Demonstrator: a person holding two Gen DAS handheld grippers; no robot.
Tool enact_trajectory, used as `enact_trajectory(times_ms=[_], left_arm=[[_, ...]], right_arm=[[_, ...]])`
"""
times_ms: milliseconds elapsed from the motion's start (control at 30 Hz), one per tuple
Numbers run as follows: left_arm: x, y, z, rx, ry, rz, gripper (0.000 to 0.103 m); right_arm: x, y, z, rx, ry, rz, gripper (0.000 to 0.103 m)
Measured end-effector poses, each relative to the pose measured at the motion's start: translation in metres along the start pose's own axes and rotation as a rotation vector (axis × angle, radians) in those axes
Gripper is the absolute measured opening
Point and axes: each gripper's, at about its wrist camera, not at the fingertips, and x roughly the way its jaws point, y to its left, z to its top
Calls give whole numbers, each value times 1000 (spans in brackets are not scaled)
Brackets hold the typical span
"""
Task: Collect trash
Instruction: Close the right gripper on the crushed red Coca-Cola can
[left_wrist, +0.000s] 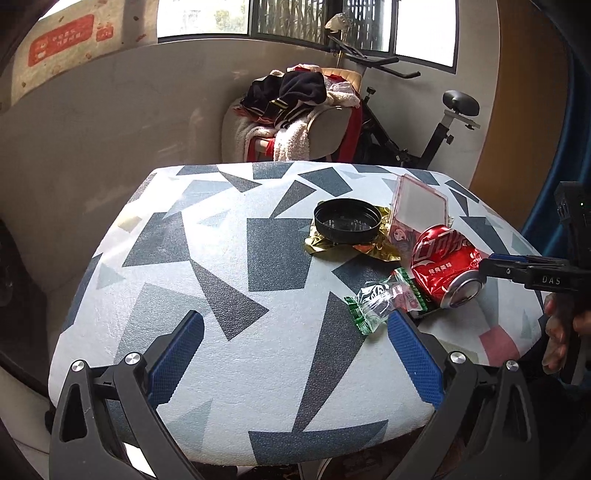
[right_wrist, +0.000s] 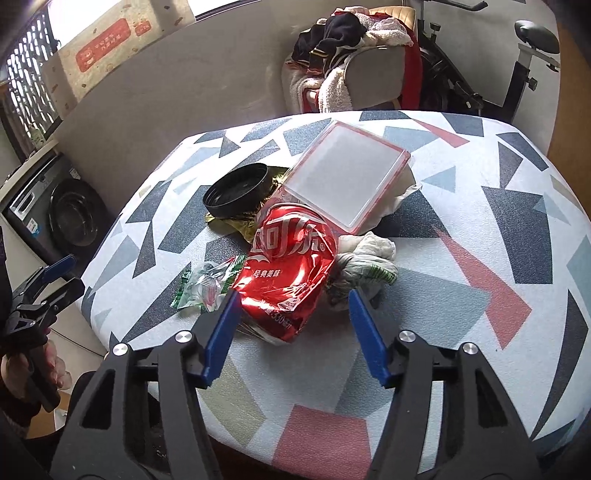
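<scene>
A crushed red soda can (right_wrist: 288, 266) lies on the patterned table (right_wrist: 480, 221) between the blue pads of my right gripper (right_wrist: 293, 295). Its left pad is at the can's side and a gap shows at the right pad, so the jaws stand open. A clear green sweet wrapper (left_wrist: 380, 302) lies just left of the can (left_wrist: 443, 266). My left gripper (left_wrist: 295, 321) hangs wide open over the near table, its right finger beside that wrapper. Behind the can are a black lid (left_wrist: 347, 219) on gold foil (left_wrist: 373, 251), a clear plastic box (right_wrist: 347, 177) and crumpled white wrappers (right_wrist: 365, 262).
A chair piled with clothes (left_wrist: 295, 110) and an exercise bike (left_wrist: 443, 122) stand beyond the table's far edge. A washing machine (right_wrist: 62, 210) sits low at the left. A person's hand (left_wrist: 557, 332) holds the right gripper at the table's right edge.
</scene>
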Motion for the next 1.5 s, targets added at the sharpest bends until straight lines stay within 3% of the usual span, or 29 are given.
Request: enact_trajectory(times_ms=[233,533,700,867,1000,1100,1167,1300,1400,1500], left_arm=[[7,1,-1,-13,7,-27,97],[21,-13,-2,-2,33,-67,97],[25,-15,-4,-7,41,-81,97],[29,-19,-8,-3,53,-94,97],[27,-22,-10,0,52,-102,97],[28,-22,-11,-3,57,-106,97],[27,-23,-10,0,57,-109,97],[26,-24,-9,10,53,-112,97],[24,-26,-8,11,47,-117,97],[22,-30,-9,19,44,-126,97]], right_arm=[[17,-11,21,114,8,49,61],[36,5,21,-22,66,-26,61],[28,-1,8,28,71,-11,61],[48,-16,16,135,179,52,60],[66,-15,24,138,271,48,60],[74,-13,23,149,324,69,48],[66,-13,24,175,308,82,38],[37,-13,27,215,225,128,27],[12,-13,32,196,143,101,17],[-6,-16,35,162,90,38,17]])
